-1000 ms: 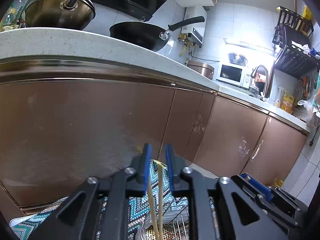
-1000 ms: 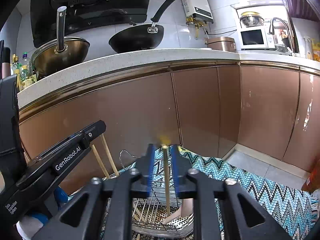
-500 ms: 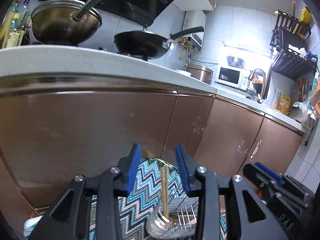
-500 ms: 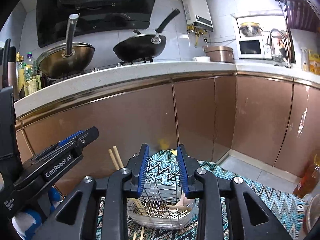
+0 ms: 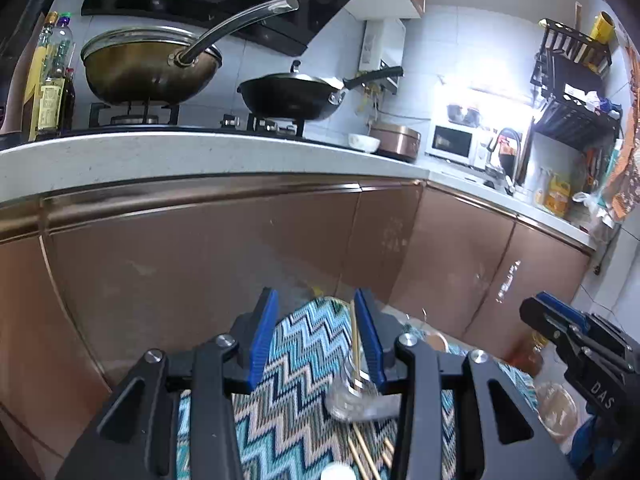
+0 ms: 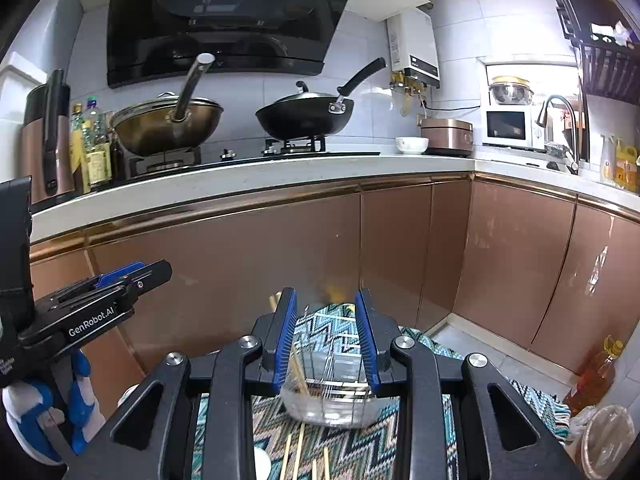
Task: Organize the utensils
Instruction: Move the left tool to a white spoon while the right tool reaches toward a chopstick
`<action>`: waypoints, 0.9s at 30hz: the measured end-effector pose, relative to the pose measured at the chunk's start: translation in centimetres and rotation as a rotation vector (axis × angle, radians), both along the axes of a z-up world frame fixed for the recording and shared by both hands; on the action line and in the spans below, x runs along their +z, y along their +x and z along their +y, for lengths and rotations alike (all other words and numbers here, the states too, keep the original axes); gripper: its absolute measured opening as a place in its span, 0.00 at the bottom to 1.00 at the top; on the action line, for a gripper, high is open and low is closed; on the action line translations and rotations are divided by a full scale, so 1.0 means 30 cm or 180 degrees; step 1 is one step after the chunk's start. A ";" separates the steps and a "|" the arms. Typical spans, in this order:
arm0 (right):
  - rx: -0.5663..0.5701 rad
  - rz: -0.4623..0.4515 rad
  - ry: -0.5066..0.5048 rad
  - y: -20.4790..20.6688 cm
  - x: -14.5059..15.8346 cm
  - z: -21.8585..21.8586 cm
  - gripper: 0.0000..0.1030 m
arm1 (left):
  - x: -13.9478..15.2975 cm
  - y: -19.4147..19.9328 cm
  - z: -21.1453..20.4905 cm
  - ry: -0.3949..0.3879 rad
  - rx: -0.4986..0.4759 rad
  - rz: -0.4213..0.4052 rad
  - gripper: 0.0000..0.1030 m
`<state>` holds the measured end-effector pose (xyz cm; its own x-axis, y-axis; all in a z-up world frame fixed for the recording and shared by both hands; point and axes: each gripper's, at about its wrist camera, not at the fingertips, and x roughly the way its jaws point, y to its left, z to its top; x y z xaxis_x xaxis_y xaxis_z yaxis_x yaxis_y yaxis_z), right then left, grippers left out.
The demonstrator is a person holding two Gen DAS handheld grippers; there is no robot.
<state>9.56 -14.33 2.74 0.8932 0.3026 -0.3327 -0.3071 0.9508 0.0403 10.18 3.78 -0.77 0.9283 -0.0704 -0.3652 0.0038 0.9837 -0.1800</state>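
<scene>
A wire utensil basket [image 6: 332, 392] with a steel base sits on a zigzag-patterned mat [image 6: 360, 452] on the floor; it also shows in the left wrist view [image 5: 356, 400]. Wooden chopsticks [image 5: 354, 344] stand upright in it [image 6: 298, 372]. More chopsticks [image 6: 298, 456] lie loose on the mat in front of the basket [image 5: 366, 456]. My left gripper [image 5: 316, 332] is open and empty above the mat, left of the basket. My right gripper [image 6: 326, 332] is open and empty above the basket.
Brown cabinet doors [image 6: 240, 280] stand close behind the mat under a white counter [image 6: 240, 176] with two pans. An oil bottle [image 6: 592, 376] and a lidded container [image 6: 608, 440] stand on the floor at the right. A white round object [image 5: 336, 472] lies on the mat.
Both grippers have opened and let go of their chopsticks, which now stand in the basket. Both grippers have risen and pulled back from the basket.
</scene>
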 end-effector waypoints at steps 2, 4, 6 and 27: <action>0.0010 0.0019 -0.0020 -0.037 0.004 0.001 0.29 | 0.000 -0.026 0.011 -0.0025 -0.0063 0.0081 0.37; 0.0008 0.0046 -0.0039 -0.071 0.011 0.000 0.29 | -0.002 -0.051 0.022 -0.0084 -0.0158 0.0197 0.37; 0.0006 0.0075 -0.0049 -0.096 0.015 -0.002 0.29 | -0.012 -0.075 0.034 -0.0148 -0.0250 0.0330 0.37; 0.0221 0.1088 -0.0226 -0.162 -0.144 -0.037 0.24 | -0.192 -0.214 0.148 -0.0390 -0.0589 0.1168 0.36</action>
